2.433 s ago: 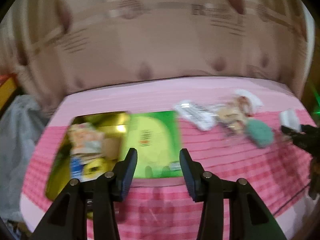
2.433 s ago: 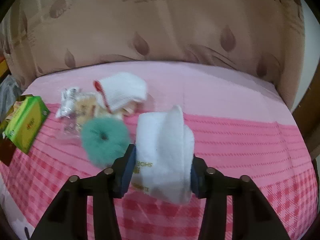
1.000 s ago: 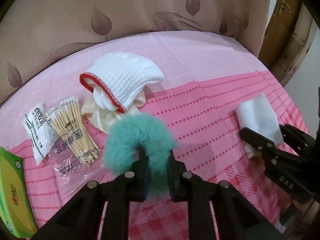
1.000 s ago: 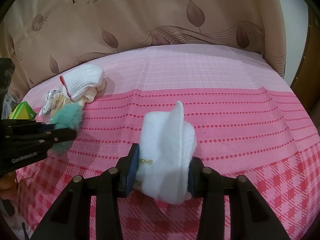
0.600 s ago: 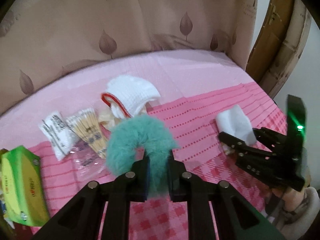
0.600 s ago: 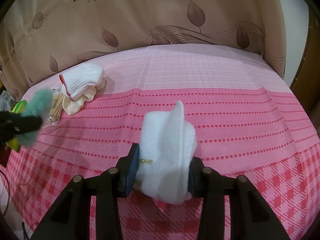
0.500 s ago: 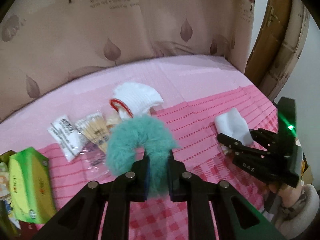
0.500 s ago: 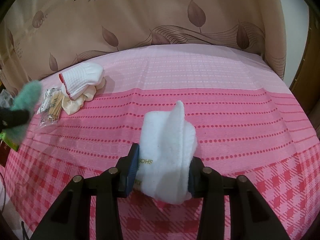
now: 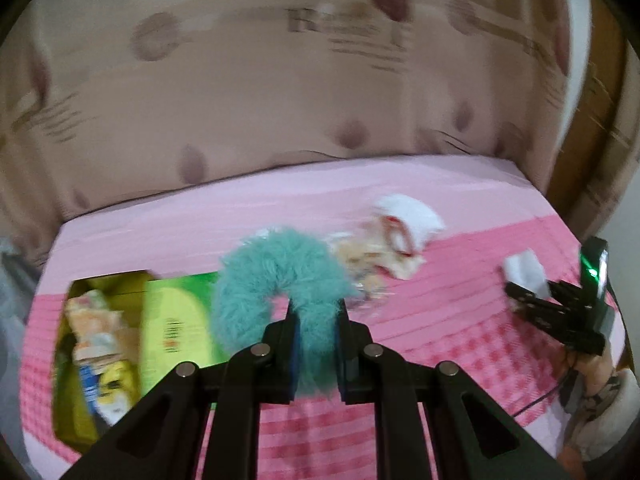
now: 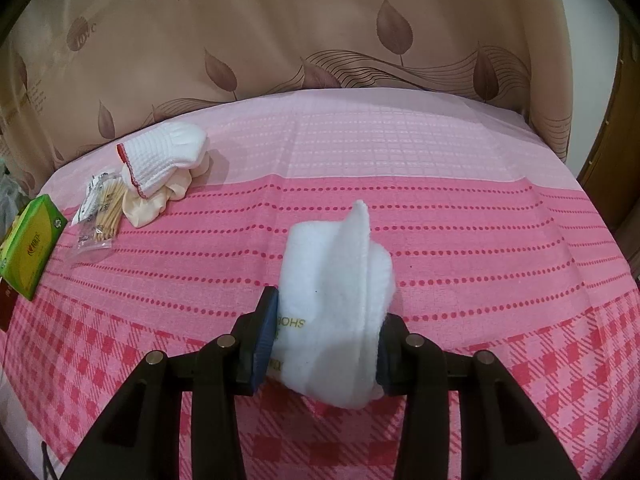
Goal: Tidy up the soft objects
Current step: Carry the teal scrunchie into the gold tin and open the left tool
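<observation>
My left gripper [image 9: 316, 316] is shut on a fluffy teal scrunchie [image 9: 276, 276] and holds it above the pink table, near a gold box [image 9: 92, 344] at the left. My right gripper [image 10: 326, 332] is shut on a folded white cloth [image 10: 336, 300] over the table's middle; it also shows in the left wrist view [image 9: 524, 274]. A white knit glove with red trim [image 10: 164, 156] lies on a cream cloth [image 10: 148, 204] at the back left.
A green box [image 10: 30, 246] and a bag of cotton swabs [image 10: 102, 210] lie at the left. The gold box holds several packets [image 9: 96, 336]. A beige leaf-print curtain [image 10: 320, 32] hangs behind the table. The pink checked tablecloth [image 10: 500, 280] covers the table.
My left gripper has swung left with the scrunchie, away from the glove and towards the gold and green boxes. The right gripper has stayed still with the white cloth.
</observation>
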A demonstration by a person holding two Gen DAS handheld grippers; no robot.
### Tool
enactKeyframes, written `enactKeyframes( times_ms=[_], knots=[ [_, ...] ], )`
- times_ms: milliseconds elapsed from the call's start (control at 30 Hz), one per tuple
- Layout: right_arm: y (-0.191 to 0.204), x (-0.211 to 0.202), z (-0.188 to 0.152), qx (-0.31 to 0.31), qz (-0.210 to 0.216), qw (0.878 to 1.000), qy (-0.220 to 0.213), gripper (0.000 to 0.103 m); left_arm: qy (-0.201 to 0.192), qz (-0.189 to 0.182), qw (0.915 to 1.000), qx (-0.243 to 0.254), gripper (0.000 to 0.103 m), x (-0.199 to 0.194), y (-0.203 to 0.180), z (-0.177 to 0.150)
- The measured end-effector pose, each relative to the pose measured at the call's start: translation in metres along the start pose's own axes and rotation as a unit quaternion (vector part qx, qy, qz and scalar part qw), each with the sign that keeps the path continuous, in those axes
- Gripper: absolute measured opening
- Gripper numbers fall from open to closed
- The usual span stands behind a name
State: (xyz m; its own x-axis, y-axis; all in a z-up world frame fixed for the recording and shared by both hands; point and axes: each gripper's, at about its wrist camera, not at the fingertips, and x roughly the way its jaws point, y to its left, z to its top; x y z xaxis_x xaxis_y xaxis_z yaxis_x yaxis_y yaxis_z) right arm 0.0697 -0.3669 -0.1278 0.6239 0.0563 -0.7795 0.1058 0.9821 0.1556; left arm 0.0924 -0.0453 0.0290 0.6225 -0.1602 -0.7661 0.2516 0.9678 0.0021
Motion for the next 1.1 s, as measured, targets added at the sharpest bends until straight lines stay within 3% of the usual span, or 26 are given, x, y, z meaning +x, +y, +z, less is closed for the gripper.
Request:
enactKeyframes(
  times_ms=[267,533,800,1100],
  knots=[
    [0.001,0.0,0.0,-0.006,-0.005,1.0,0.002,0.041,-0.005,0.076,0.996,-0.046,0.014,-0.023,0.087,-0.013],
    [0.002,0.001,0.0,-0.012,-0.01,1.0,0.003,0.041,0.017,0.138,0.9852,-0.101,0.014,-0.029,0.173,-0.04],
    [0.005,0.002,-0.001,-0.018,-0.017,1.0,0.004,0.041,0.058,0.147,0.9771,-0.142,0.014,-0.006,0.228,-0.076],
    [0.008,0.005,-0.003,-0.024,-0.025,0.999,0.006,0.042,0.082,0.132,0.9756,-0.155,0.014,0.019,0.247,-0.099]
  ],
)
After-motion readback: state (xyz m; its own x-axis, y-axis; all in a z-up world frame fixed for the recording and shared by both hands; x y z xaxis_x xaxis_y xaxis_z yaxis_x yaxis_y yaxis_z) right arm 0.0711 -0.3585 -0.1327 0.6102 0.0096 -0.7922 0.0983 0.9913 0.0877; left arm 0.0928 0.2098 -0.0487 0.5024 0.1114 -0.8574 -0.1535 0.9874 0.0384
